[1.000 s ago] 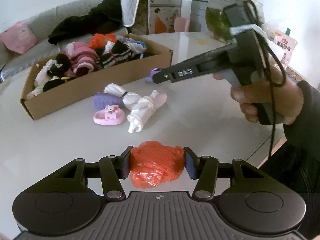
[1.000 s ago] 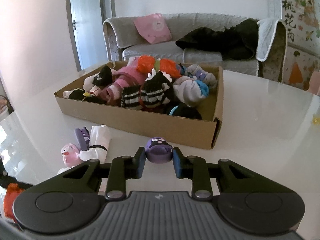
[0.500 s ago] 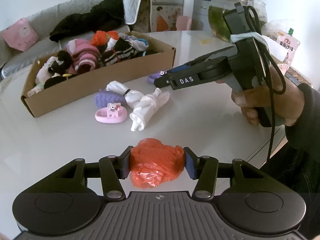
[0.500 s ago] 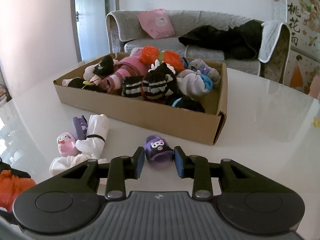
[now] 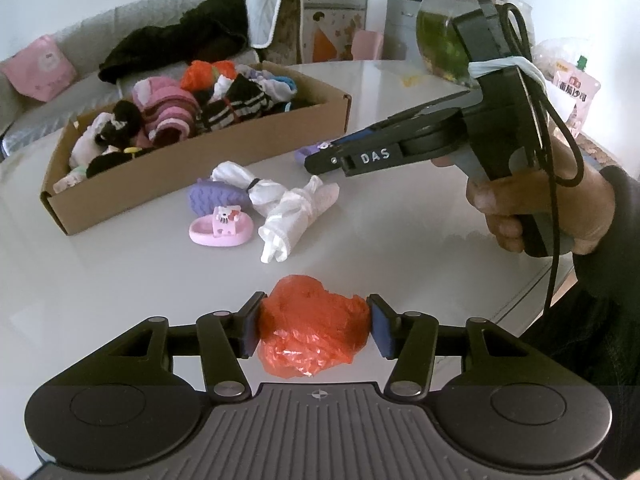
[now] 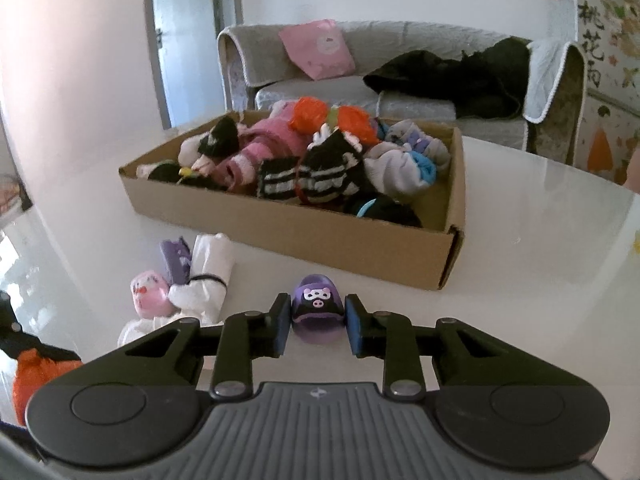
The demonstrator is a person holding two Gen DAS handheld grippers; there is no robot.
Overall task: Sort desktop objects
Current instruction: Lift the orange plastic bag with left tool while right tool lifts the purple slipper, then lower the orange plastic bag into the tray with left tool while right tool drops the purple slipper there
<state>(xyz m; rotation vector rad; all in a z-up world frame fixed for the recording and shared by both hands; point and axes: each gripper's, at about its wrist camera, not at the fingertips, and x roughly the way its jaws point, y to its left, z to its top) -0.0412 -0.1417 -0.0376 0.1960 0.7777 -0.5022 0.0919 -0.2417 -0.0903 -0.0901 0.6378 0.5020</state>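
My left gripper (image 5: 316, 329) is shut on a crumpled red plastic bag (image 5: 312, 336), just above the white table (image 5: 100, 288). My right gripper (image 6: 318, 322) has its jaws closing on a small purple slipper (image 6: 318, 306) with a cartoon face, and the pads touch its sides. That slipper rests on the table just in front of the near right corner of the cardboard box (image 6: 320, 236). In the left wrist view the right gripper (image 5: 316, 158) points at the purple slipper (image 5: 310, 151) beside the box (image 5: 200, 160). The box is full of socks and small soft items.
A tied white sock bundle (image 5: 288, 208), a pink cat slipper (image 5: 220, 228) and another purple slipper (image 5: 212, 196) lie loose in front of the box. A fish bowl (image 5: 440, 32) and a snack pouch (image 5: 576, 92) stand at the back right. The table edge (image 5: 532, 300) runs near the person's hand (image 5: 540, 208).
The purple slipper, held up between the right pads a second ago, now rests tipped down on the table between them. The left gripper keeps the red bag and has not moved.
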